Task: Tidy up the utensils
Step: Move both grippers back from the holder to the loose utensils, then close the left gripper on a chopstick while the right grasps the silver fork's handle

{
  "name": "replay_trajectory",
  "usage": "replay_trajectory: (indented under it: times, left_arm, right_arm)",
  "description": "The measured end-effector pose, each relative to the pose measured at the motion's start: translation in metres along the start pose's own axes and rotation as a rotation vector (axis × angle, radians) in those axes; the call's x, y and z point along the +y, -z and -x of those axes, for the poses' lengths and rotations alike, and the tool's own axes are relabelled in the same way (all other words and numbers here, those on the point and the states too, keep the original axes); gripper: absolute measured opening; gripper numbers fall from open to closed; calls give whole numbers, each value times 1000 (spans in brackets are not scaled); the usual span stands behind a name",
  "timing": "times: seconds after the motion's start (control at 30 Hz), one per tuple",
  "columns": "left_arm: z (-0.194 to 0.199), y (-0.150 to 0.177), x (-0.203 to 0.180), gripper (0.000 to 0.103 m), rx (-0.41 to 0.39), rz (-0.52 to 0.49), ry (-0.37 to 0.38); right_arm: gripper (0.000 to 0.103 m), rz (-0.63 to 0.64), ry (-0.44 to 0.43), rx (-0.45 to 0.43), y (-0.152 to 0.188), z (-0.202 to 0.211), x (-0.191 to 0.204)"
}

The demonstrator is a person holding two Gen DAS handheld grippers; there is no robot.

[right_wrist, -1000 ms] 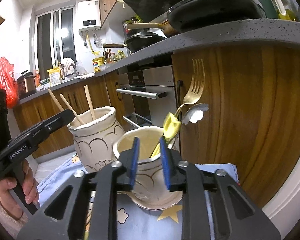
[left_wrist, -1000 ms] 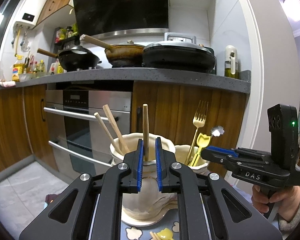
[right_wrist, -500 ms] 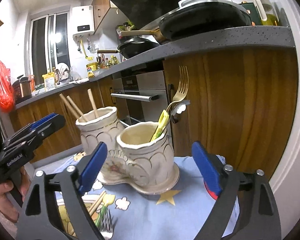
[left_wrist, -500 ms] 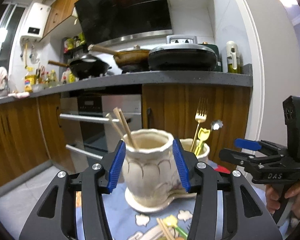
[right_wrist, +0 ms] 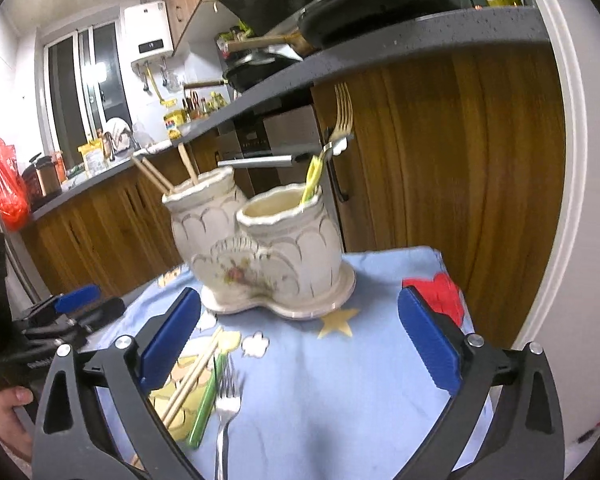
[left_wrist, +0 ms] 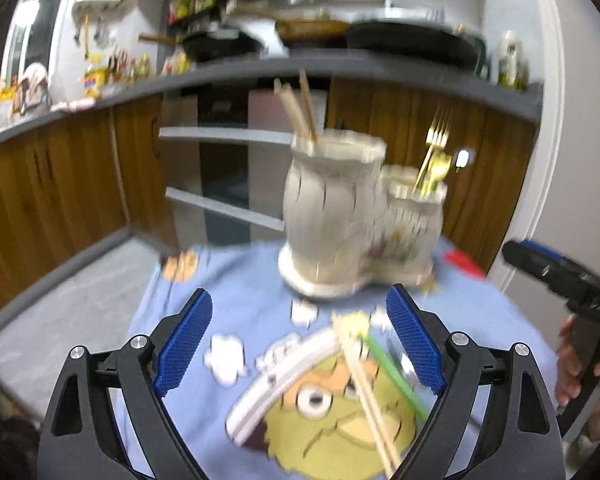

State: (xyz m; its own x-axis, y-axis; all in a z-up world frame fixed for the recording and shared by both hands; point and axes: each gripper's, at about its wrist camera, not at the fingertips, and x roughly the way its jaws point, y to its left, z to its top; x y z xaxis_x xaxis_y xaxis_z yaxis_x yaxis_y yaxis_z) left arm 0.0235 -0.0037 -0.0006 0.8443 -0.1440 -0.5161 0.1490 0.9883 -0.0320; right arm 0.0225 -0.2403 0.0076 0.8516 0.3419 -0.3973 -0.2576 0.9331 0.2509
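A cream double-pot ceramic holder [left_wrist: 352, 220] [right_wrist: 260, 248] stands at the back of a blue cartoon cloth. Its taller pot holds wooden chopsticks [left_wrist: 298, 108] [right_wrist: 156, 174]. Its shorter pot holds a gold fork [right_wrist: 340, 120] and a yellow-handled utensil [right_wrist: 312, 178]. On the cloth lie a pair of chopsticks [left_wrist: 364, 384] [right_wrist: 192, 376], a green-handled utensil [left_wrist: 396, 376] [right_wrist: 206, 396] and a silver fork [right_wrist: 224, 408]. My left gripper [left_wrist: 300, 340] is open and empty above the cloth. My right gripper [right_wrist: 300, 332] is open and empty, in front of the holder.
The blue cloth [right_wrist: 340, 380] covers a small table in front of wooden kitchen cabinets [right_wrist: 440, 160] and an oven [left_wrist: 224, 176]. A red object [right_wrist: 436, 288] lies at the cloth's back right. A white wall or door frame [right_wrist: 572, 240] rises on the right.
Both grippers opened wide, letting go of utensils into the pots, and pulled back and tilted down from the holder. The loose utensils on the cloth came into view. The left view is motion-blurred.
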Motion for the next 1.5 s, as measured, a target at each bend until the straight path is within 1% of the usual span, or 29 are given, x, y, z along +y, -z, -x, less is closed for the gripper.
replay_trajectory:
  times: [0.07, 0.17, 0.3, 0.37, 0.43, 0.47, 0.53, 0.57, 0.6, 0.63, 0.73, 0.87, 1.03, 1.13, 1.17, 1.2, 1.23, 1.3, 1.37, 1.4, 1.5]
  left_arm:
    - [-10, 10, -6, 89, 99, -15, -22]
    - [-21, 24, -10, 89, 206, -11, -35]
    - [-22, 35, -14, 86, 289, -6, -27]
    - [-21, 39, -19, 78, 323, -23, -26]
    - [-21, 41, -24, 51, 366, -39, -26]
    - [-21, 43, -27, 47, 382, -38, -17]
    - [-21, 43, -32, 35, 406, -43, 2]
    - [-21, 44, -36, 34, 417, -52, 4]
    - [-21, 43, -40, 32, 421, -56, 6]
    - [-21, 44, -44, 27, 430, -66, 3]
    - [-22, 42, -51, 20, 440, -96, -13]
    - [-22, 40, -55, 19, 459, -128, -35]
    - [-38, 36, -54, 19, 492, -144, -59]
    - [-39, 35, -52, 18, 499, -146, -46]
    - [-37, 36, -49, 16, 500, -144, -29]
    - [-38, 36, -49, 9, 498, -145, -19]
    - [-38, 36, -47, 6, 493, -150, -17]
    - [-36, 37, -40, 5, 478, -128, -1]
    - [-32, 40, -33, 5, 452, -111, -17]
    - [-30, 41, -32, 5, 442, -107, -15]
    - [-22, 46, -27, 5, 415, -103, -3]
  right_arm:
    - [98, 7, 15, 36, 6, 0, 2]
    - [97, 5, 24, 59, 12, 0, 1]
    - [97, -1, 18, 57, 15, 2, -1]
    - [97, -6, 3, 61, 16, 3, -2]
    - [97, -4, -9, 62, 15, 3, -2]
    - [97, -3, -13, 61, 15, 3, -2]
    - [97, 0, -20, 61, 15, 4, -3]
    - [97, 1, -24, 59, 14, 5, -3]
    - [97, 1, -29, 57, 14, 5, -4]
    - [97, 2, -33, 55, 13, 6, -4]
    - [97, 9, -44, 48, 12, 8, -5]
    - [97, 15, -53, 51, 11, 10, -6]
    - [97, 35, -45, 63, 11, 10, -6]
    - [97, 50, -50, 109, 13, 9, -3]
    - [97, 61, -47, 130, 14, 8, -1]
    - [96, 72, -43, 149, 15, 8, 0]
    - [96, 92, -42, 178, 18, 7, 4]
    - [95, 120, -48, 218, 23, 6, 9]
    - [91, 148, -61, 277, 32, 4, 18]
    - [90, 152, -67, 295, 36, 4, 20]
    - [84, 179, -86, 374, 52, 2, 33]
